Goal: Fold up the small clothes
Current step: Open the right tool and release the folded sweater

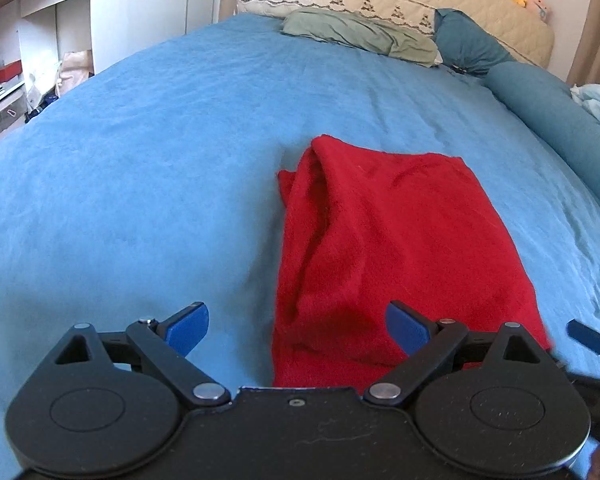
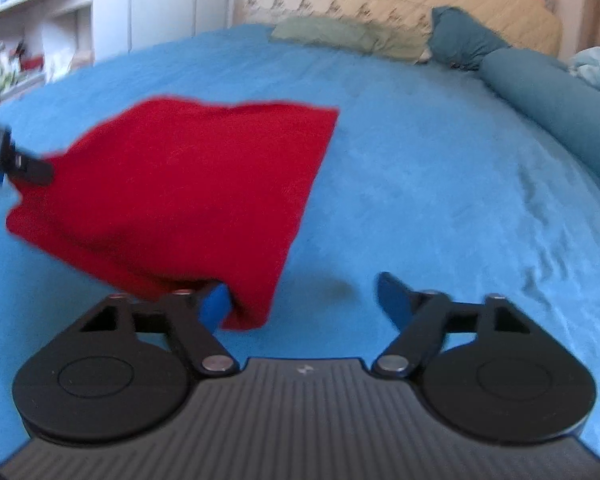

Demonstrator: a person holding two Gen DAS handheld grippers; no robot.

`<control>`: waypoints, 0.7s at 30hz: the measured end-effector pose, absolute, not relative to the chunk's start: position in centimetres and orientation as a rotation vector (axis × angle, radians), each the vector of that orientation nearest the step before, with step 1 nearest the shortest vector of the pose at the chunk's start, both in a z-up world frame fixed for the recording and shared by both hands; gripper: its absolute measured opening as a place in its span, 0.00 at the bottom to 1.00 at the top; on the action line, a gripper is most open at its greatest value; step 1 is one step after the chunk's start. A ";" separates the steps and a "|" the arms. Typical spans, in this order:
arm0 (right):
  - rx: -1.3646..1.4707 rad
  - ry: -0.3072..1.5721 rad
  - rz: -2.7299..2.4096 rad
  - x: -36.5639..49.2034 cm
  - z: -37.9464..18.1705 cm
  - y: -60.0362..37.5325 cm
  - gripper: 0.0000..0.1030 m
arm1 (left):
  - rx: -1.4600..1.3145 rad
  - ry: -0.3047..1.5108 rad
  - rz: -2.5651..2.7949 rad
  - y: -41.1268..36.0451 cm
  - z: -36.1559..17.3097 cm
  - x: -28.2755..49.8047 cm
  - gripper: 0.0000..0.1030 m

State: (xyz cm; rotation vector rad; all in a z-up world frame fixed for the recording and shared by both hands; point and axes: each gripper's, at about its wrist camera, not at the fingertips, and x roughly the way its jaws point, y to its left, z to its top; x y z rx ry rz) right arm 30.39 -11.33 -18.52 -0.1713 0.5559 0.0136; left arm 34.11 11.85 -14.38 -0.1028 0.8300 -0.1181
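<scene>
Two blue-padded black grippers, left (image 1: 298, 330) and right (image 2: 300, 304), hang wide open and grip nothing over the folded fuzzy red garment (image 1: 384, 248) on the blue bedspread (image 1: 140, 160)

The left gripper (image 1: 298, 328) is held low, jaws spread wide; nothing sits between them. The right gripper (image 2: 304, 300) gapes equally wide, just beside it.

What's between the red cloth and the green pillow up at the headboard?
Only bare blue bedsheet lies between the red cloth and the green pillow; the left wrist view shows it most clearly.
</scene>
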 end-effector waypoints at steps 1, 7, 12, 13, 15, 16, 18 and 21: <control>-0.136 0.532 -0.013 30.2 -18.0 -11.9 0.78 | -0.101 0.829 -0.110 11.9 -14.4 34.2 0.95; -0.060 0.582 -0.027 30.0 -19.0 -14.0 0.78 | -0.106 0.935 -0.075 13.0 -17.8 34.0 0.94; -0.085 0.582 0.004 29.6 -19.9 -14.5 0.78 | -0.064 0.920 -0.080 13.1 -18.2 33.3 0.95; -0.068 0.588 0.011 29.8 -19.8 -14.8 0.79 | -0.068 0.925 -0.076 13.2 -18.1 33.4 0.95; -0.099 0.595 0.032 29.8 -19.6 -14.9 0.80 | -0.081 0.939 -0.069 13.5 -17.7 33.2 0.95; -0.132 0.599 0.050 29.7 -19.5 -14.9 0.82 | -0.088 0.947 -0.071 13.7 -17.3 33.1 0.95; -0.155 0.616 0.098 29.2 -18.6 -15.2 0.86 | -0.089 0.946 -0.073 14.2 -16.1 32.5 0.94; -0.092 0.624 0.181 28.4 -16.4 -16.9 0.99 | -0.087 0.882 -0.084 14.3 -13.5 31.8 0.98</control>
